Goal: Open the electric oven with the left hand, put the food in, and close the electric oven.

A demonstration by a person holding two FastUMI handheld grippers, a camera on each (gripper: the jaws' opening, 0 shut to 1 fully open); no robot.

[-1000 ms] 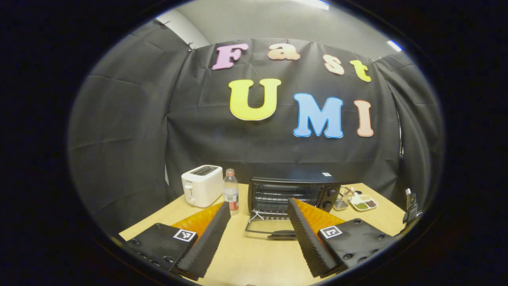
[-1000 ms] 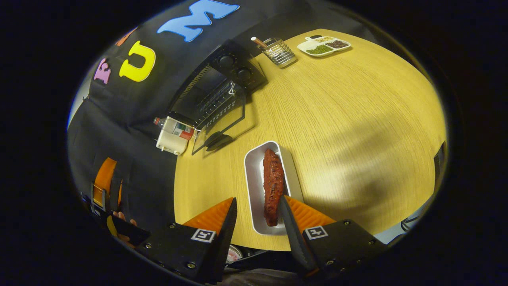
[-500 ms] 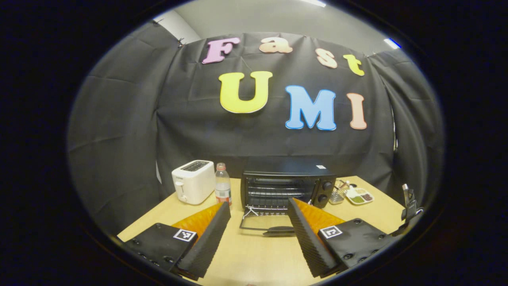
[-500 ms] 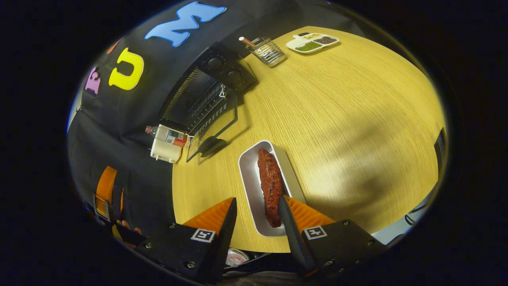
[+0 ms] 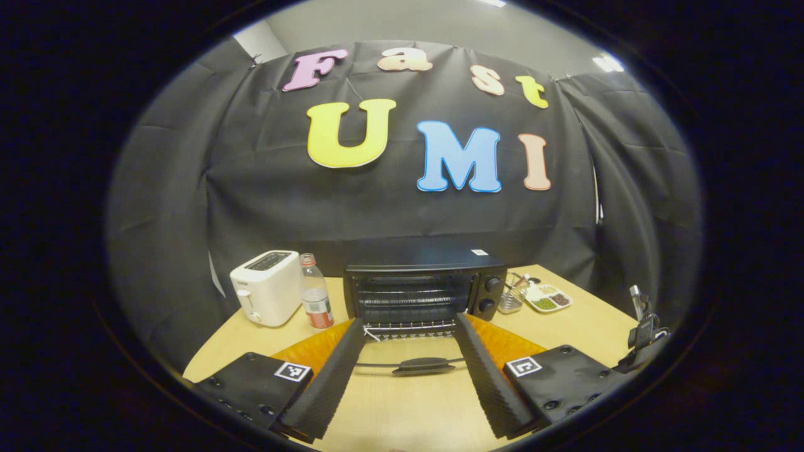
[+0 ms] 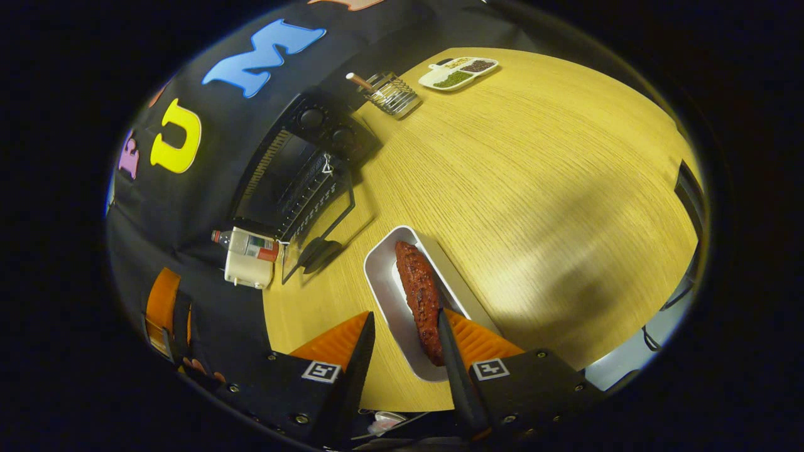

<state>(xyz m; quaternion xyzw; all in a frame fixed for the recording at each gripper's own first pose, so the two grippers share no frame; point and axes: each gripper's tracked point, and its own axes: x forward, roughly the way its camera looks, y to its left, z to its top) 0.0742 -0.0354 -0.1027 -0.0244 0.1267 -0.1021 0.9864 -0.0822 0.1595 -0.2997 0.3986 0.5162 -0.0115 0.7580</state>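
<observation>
Oven (image 5: 424, 289): it sits at the back of your table, against the black cloth, with two knobs on its right side; its glass door (image 5: 408, 359) is dropped fully open and lies flat toward you, and you can see the bare wire rack inside.
Table (image 6: 534, 188): your light wood top carries everything here.
Left gripper (image 5: 409, 369): you hold it low in front of the oven with its fingers spread wide and nothing between them; in the left gripper view the door handle (image 5: 422, 365) shows in the gap, well ahead of the tips.
Right gripper (image 6: 402, 361): you hold it above the near end of the tray, jaws apart and empty; one finger overlaps the near end of the food, but you cannot tell whether it touches.
Tray (image 6: 389, 295): a white oblong dish lies near your table edge, well apart from the oven.
Food (image 6: 421, 298): the dark red, rough-skinned piece lies lengthwise in the tray.
Toaster (image 5: 267, 295): white, standing left of the oven.
Bottle (image 5: 314, 300): upright between the toaster and the oven.
Wire holder (image 6: 389, 94): just right of the oven.
Divided dish (image 6: 458, 72): beyond the wire holder.
</observation>
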